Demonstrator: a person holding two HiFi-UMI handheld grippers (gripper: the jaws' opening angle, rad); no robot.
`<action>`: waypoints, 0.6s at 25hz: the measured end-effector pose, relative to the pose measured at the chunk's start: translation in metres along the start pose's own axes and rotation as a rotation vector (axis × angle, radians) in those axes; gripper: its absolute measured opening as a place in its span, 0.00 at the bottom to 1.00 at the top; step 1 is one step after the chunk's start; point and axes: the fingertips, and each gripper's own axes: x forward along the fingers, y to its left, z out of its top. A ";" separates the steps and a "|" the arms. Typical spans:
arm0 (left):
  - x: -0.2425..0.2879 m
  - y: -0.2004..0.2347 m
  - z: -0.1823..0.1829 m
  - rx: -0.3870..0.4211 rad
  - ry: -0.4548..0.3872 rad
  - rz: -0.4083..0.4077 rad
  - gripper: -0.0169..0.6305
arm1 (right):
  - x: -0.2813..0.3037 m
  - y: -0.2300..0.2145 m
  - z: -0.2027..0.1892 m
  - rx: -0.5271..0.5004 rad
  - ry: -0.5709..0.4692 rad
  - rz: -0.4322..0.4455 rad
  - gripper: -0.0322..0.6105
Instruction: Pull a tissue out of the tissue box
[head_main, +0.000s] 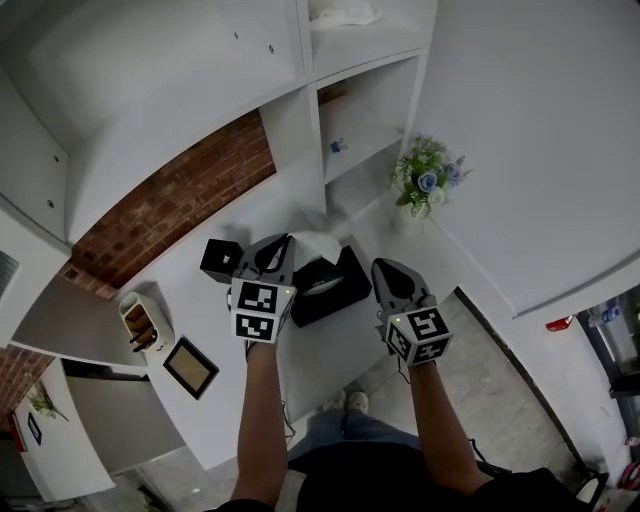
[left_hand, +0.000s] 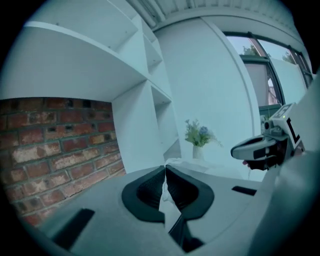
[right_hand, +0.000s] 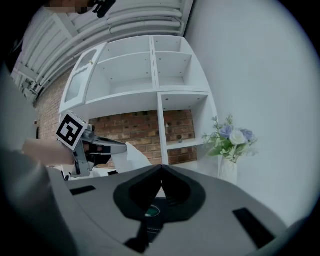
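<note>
Your left gripper (head_main: 283, 243) is pinched onto the tissue (head_main: 318, 243). In the left gripper view the two jaws are pressed together with a strip of white tissue (left_hand: 164, 192) caught between them. The right gripper view agrees, showing the sheet (right_hand: 129, 156) fanning down from the left gripper's tips (right_hand: 111, 146).

The tissue box (head_main: 335, 292) is the black one on the white counter (head_main: 300, 355), between your two grippers. The tissue rises above its far left part.

Your right gripper (head_main: 383, 268) hangs just to the right of the box. Its jaws are together at the tips and hold nothing (through the gap below the tips you see only the box top).

On progress, the grasp is made and the sheet stands up out of the box top. I can't tell whether its lower edge is free of the slot, because the head view is too small there and the right gripper's own body hides that part in its view. If the tail is caught in the opening, what is left is to lift the tissue up and away until it comes clear. The right gripper sits close enough to steady the box if it tries to rise too.
</note>
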 end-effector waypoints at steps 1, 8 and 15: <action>-0.006 0.003 0.007 -0.030 -0.040 0.018 0.04 | -0.001 0.000 0.004 -0.001 -0.011 -0.004 0.05; -0.047 0.014 0.045 -0.184 -0.255 0.107 0.04 | -0.014 -0.001 0.035 0.000 -0.095 -0.029 0.05; -0.082 0.016 0.055 -0.294 -0.344 0.141 0.04 | -0.028 -0.004 0.050 0.006 -0.145 -0.056 0.05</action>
